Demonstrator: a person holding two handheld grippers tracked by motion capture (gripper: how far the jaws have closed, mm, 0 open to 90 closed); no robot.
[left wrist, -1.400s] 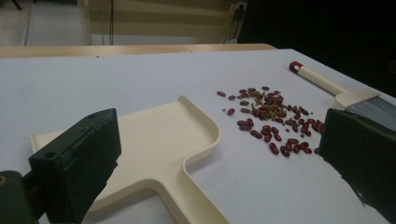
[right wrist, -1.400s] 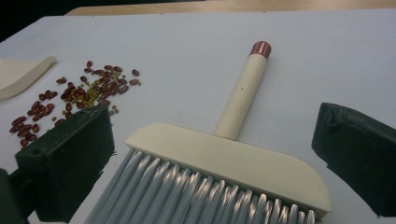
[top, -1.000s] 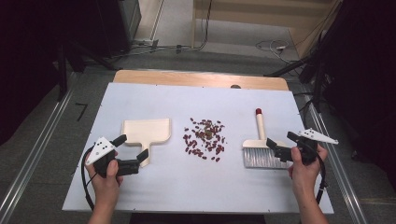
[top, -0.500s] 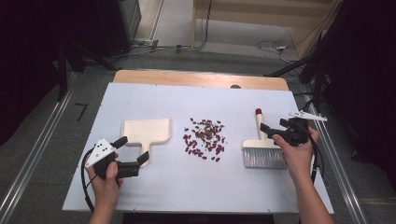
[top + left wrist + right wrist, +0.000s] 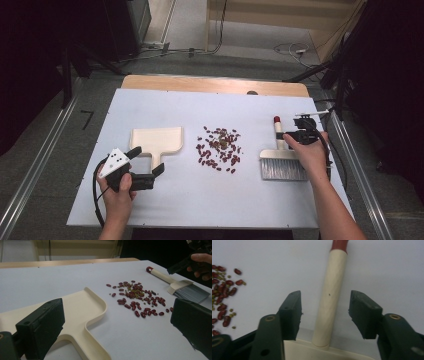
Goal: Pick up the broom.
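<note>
My right gripper (image 5: 324, 315) has just been closing its jaws, still clear either side of the brush (image 5: 329, 300) handle lying between them on the surface; it's light, stiff, smooth, so I'd grip mid-handle.

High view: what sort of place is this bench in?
Probably a lab or recording studio: a white tabletop on metal floor rails, loose cables on the floor, dark curtains around.
</note>
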